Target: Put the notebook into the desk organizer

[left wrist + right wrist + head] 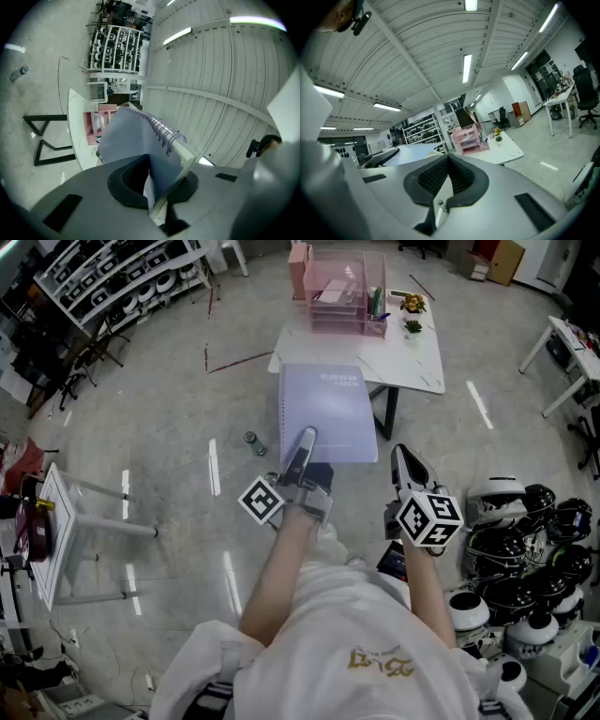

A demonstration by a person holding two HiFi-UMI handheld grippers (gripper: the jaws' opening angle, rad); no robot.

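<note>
While my left gripper [306,441] is clamped on the spiral-bound corner of the notebook [328,409], the notebook is held in the air over the floor, near the tabletop's [417,357] near left corner. My right gripper [403,457] is clenched on nothing, beside the notebook. The pink desk organizer [342,292] stands at the tabletop's far left corner.

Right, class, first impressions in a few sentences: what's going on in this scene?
A person stands with a gripper in each hand. The left gripper has its fingers shut on one edge of a lavender spiral-bound notebook, holding it in the air short of the white table. The pink plastic desk organizer stands on that table, and the notebook is not yet in it. The right gripper is shut and empty.
</note>
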